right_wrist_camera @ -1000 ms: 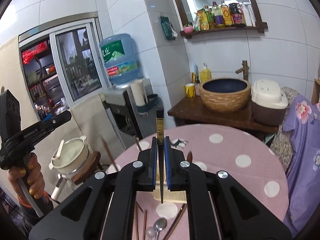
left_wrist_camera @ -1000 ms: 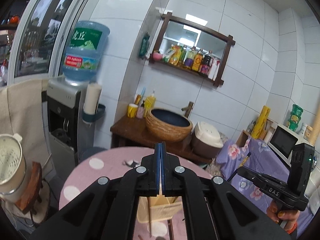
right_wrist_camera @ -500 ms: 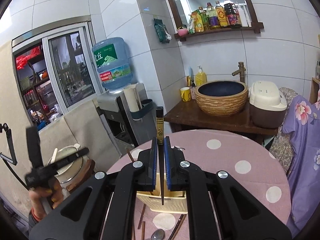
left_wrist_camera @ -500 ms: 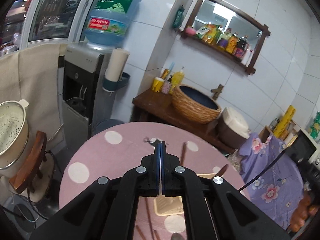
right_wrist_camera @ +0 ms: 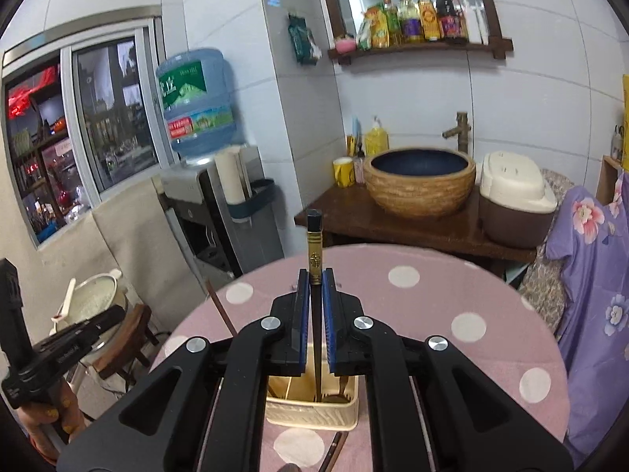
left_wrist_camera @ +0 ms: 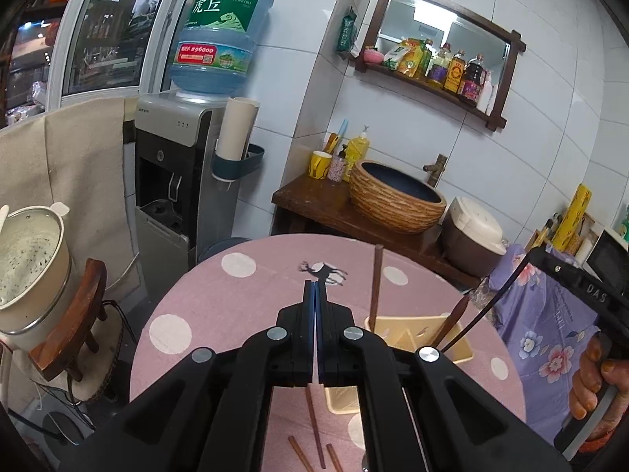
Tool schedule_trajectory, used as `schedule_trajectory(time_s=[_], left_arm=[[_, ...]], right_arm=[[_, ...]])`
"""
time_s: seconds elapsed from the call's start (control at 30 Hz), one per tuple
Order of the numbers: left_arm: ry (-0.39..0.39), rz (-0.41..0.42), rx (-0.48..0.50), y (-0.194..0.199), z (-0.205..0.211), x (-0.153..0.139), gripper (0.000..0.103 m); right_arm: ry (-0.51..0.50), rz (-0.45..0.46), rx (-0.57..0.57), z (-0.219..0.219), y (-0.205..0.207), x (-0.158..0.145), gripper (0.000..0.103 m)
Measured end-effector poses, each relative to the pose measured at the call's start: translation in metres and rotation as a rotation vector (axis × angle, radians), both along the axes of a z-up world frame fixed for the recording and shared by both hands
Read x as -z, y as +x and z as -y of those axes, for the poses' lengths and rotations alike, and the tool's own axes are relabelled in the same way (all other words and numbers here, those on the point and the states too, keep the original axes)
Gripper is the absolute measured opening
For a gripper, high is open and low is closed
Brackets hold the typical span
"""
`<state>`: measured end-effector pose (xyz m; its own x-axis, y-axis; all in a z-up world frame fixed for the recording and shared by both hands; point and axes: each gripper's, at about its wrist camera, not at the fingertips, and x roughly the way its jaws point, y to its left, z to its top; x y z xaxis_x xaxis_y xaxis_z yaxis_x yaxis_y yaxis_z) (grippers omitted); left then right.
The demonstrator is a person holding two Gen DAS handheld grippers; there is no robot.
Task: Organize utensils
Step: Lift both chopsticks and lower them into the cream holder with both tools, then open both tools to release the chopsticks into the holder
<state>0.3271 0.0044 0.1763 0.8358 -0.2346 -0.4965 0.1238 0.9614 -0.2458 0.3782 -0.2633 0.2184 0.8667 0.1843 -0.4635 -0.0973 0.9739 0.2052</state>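
Observation:
My right gripper is shut on a black chopstick with a gold band, held upright; its thin lower end hangs over the beige utensil holder on the pink dotted table. From the left wrist view the same holder shows just right of my left gripper, with brown chopsticks standing in it. My left gripper is shut with nothing between its pads. Loose brown chopsticks lie on the tablecloth under the left gripper.
A wooden side table with a woven basin and a rice cooker stands behind the round table. A water dispenser is at the back left, a stool with a pot to the left. Purple floral cloth hangs at the right.
Both grippers have come down toward the table. The right one has carried the black chopstick over the holder. More of the tabletop and the loose chopsticks now show in the left wrist view.

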Motion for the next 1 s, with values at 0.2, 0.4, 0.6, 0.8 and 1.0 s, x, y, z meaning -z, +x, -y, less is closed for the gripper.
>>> schedule_trajectory(time_s=[0.2,0.4,0.6,0.8,1.0], left_arm=[[0.007,-0.077,-0.003,0.004,-0.002,0.033,0.001],[0.011,-0.138,0.013,0.002,-0.001,0.058,0.001],[0.009,-0.17,0.012,0.001,-0.003,0.071,0.002],[0.018,-0.19,0.006,0.0,-0.006,0.082,0.008],[0.004,-0.221,-0.018,0.0,-0.015,0.102,0.047]], right_arm=[[-0.019,-0.058,-0.021,-0.009,0.004,0.036,0.007],[-0.039,-0.066,-0.013,-0.011,0.002,0.05,0.005],[-0.037,-0.044,-0.016,-0.012,-0.001,0.052,0.005],[-0.037,-0.03,-0.017,-0.013,-0.017,0.056,0.036],[-0.032,-0.033,0.043,-0.003,-0.046,0.073,0.051]])
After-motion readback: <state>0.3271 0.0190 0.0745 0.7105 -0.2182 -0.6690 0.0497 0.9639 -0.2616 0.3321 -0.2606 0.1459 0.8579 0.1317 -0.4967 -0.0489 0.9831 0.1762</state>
